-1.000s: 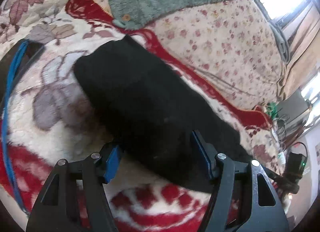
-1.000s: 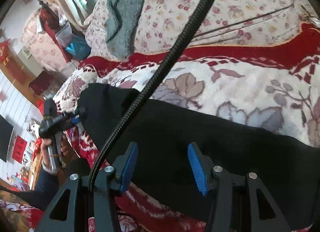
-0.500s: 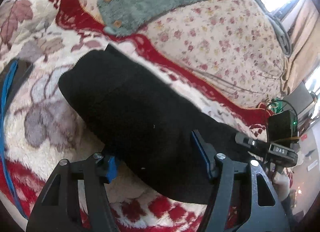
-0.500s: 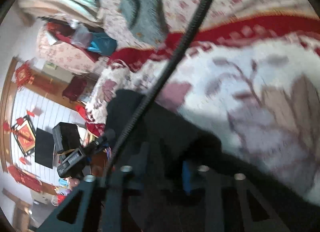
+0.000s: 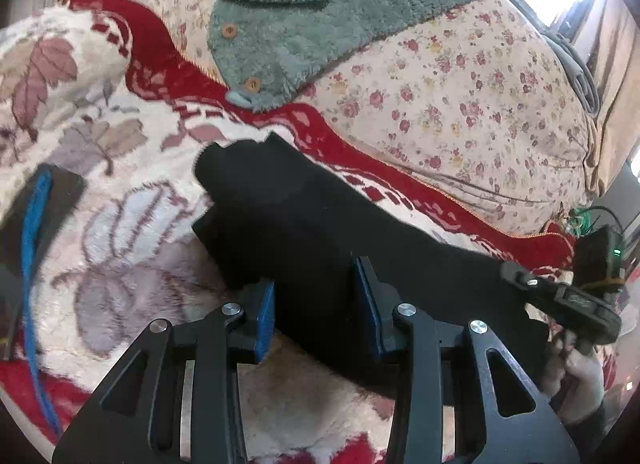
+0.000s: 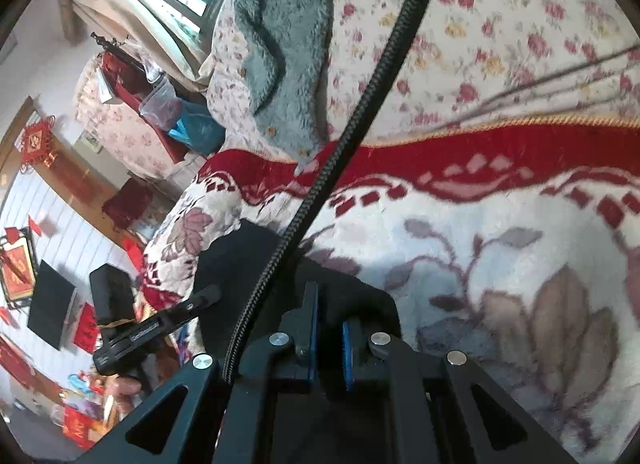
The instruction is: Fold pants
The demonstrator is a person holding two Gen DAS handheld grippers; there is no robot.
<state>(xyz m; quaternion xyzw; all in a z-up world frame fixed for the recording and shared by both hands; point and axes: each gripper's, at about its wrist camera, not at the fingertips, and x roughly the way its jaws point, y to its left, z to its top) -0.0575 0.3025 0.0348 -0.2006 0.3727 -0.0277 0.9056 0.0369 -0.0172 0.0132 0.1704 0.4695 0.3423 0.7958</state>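
Black pants (image 5: 320, 232) on the bed's blanket (image 5: 132, 248), left gripper (image 5: 316, 304) half-spread and just been closing with pants between its pads, right gripper (image 6: 328, 340) pinching the pants' edge, no legible writing

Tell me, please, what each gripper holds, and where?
Right gripper: shut on the black pants' edge. Left gripper: closing around their near edge, not yet clamped.

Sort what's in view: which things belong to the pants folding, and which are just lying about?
Job: black pants; left gripper; right gripper.
Lying about: green fleece garment; floral quilt; red patterned blanket; braided cable.
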